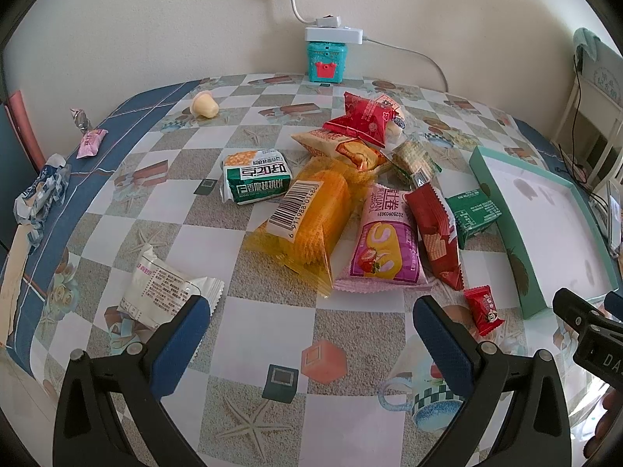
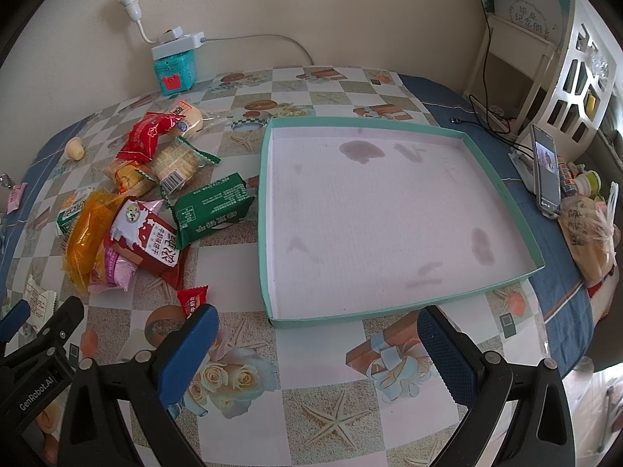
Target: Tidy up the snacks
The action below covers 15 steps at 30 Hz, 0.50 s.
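Left view: we've got our left gripper (image 1: 311, 330) with jaws wide, holding nothing, over the desk (image 1: 362, 428) facing the snack pile (image 1: 342, 202). Right view: right gripper (image 2: 315, 334), jaws wide too, by the empty tray (image 2: 264, 194), snacks left of it.

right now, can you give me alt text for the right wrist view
An empty teal tray with a stained pale lining lies on a patterned tablecloth, with the open right gripper hovering at its near edge. A pile of snack packets lies to the tray's left, and a propped phone stands at its right.
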### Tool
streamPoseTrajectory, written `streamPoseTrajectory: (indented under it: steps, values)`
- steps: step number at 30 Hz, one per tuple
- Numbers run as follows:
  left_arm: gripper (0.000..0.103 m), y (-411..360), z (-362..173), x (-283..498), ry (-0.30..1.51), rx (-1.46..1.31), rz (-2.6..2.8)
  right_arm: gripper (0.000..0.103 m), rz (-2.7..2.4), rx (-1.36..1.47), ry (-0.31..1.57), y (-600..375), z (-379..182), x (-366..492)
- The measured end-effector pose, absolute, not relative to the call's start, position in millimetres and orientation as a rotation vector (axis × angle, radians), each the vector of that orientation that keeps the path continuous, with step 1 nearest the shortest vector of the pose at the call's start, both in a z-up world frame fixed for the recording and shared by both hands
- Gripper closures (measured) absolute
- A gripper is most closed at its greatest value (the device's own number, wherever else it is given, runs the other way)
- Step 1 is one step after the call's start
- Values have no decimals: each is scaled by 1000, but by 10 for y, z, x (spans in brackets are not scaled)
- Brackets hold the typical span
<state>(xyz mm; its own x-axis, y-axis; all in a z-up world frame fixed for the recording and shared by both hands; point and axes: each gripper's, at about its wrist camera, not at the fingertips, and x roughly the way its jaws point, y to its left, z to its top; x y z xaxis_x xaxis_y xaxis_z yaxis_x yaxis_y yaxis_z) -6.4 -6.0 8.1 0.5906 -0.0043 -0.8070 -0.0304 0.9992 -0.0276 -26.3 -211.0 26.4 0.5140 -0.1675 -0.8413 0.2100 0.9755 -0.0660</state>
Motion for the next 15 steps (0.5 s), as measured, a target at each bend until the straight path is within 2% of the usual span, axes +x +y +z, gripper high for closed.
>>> streamPoseTrajectory:
  steps: [15]
  values:
    - [0, -51, 73, -68, 941, -41, 14, 0, -229, 39, 1008, -2087, 250, -261]
